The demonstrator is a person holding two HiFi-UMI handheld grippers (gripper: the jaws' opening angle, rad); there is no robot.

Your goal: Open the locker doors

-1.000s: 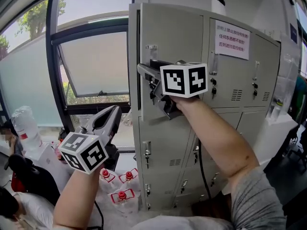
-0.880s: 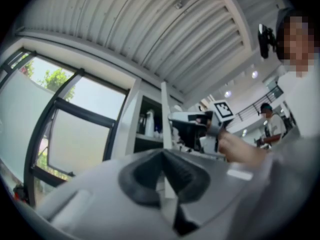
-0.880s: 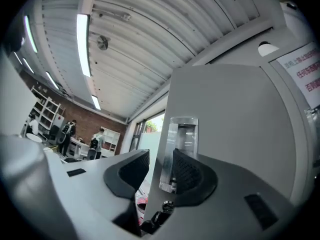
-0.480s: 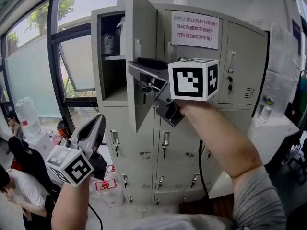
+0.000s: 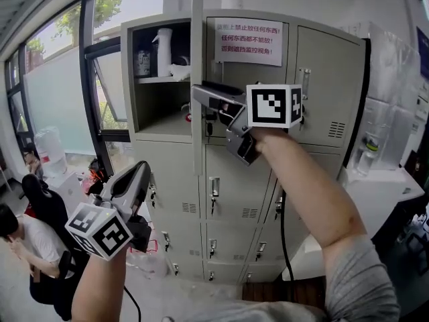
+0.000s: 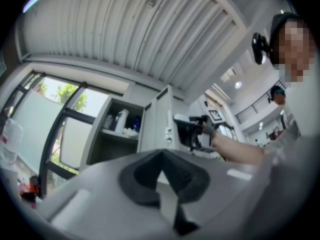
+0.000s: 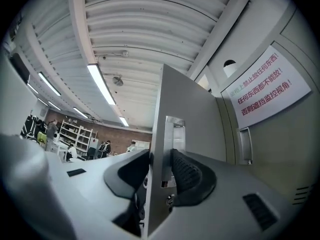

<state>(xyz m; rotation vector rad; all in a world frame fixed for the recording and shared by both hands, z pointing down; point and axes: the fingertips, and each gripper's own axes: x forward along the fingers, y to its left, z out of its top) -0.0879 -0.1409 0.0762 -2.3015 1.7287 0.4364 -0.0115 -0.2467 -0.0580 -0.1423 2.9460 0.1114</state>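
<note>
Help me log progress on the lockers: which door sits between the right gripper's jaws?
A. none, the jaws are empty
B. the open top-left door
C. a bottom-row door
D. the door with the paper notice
B: in the right gripper view, the right gripper, whose jaws have just been opening, has a pad on each side of the edge of the open top-left door.

Top-left locker door [image 5: 197, 52] swung from ajar to edge-on, wide open; its compartment [image 5: 161, 109] and spray bottle [image 5: 165, 52] now exposed.
</note>
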